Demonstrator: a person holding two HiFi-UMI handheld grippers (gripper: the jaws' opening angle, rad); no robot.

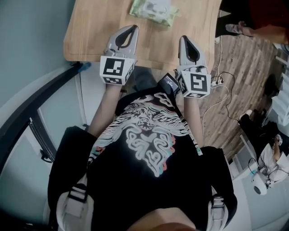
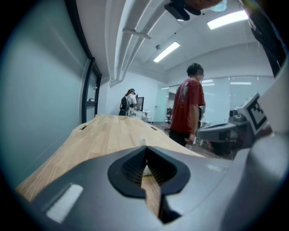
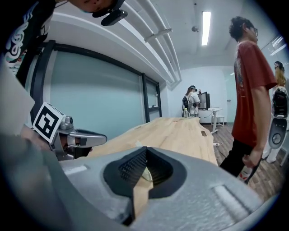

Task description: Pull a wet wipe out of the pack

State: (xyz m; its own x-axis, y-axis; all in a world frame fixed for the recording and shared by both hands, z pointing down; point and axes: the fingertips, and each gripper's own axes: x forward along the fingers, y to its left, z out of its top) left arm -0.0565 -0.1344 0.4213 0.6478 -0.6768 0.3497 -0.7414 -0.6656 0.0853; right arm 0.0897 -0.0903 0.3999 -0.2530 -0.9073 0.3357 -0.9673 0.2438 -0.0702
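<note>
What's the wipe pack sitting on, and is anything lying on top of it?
The wipe pack lies on the bare wooden table; nothing rests on its visible top. What lies directly beneath is covered; its far edge is out of frame.

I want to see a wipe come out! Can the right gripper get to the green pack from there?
Probably yes. Only bare table lies between the right gripper and the wet wipe pack, with nothing blocking. Its jaws are shut, so they must open first.
</note>
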